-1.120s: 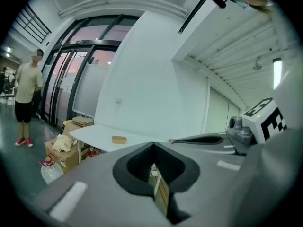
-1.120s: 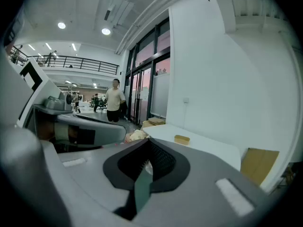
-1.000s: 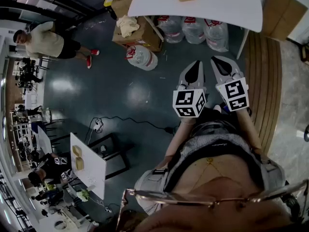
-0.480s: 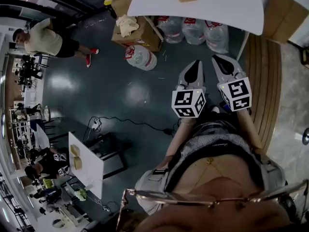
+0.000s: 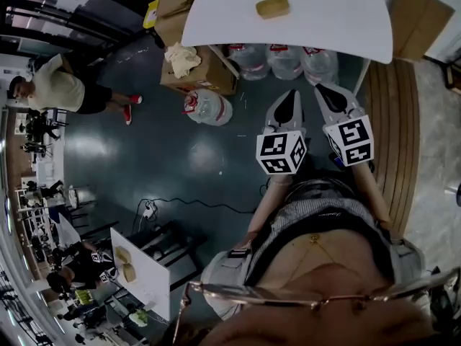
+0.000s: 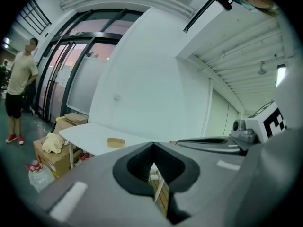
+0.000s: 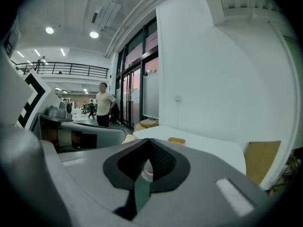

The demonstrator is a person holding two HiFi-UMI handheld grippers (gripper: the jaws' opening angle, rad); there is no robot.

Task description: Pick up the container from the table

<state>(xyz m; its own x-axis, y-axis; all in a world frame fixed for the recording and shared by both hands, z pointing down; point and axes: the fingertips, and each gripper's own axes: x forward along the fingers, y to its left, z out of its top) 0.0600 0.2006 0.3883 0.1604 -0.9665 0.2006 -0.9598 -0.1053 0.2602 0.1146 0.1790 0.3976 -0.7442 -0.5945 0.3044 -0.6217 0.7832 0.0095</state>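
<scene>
A small tan container [image 5: 272, 7] lies on a white table [image 5: 331, 13] at the top of the head view. It also shows far ahead in the left gripper view as the container [image 6: 115, 142] and in the right gripper view as the container [image 7: 176, 140]. My left gripper [image 5: 290, 96] and right gripper [image 5: 324, 89] are held side by side in the air, well short of the table and pointing toward it. Both are shut with nothing between the jaws, as the left gripper [image 6: 152, 145] and right gripper [image 7: 149, 141] show close up.
Large water bottles [image 5: 286, 56] stand under the table, and another lies on the dark floor [image 5: 209, 107]. Cardboard boxes [image 5: 209, 63] sit left of the table. A wooden platform [image 5: 392, 121] runs along the right. A person [image 5: 61, 85] stands far left.
The table and container have slid a little lower and nearer in the head view. Both grippers keep their places, shut.
</scene>
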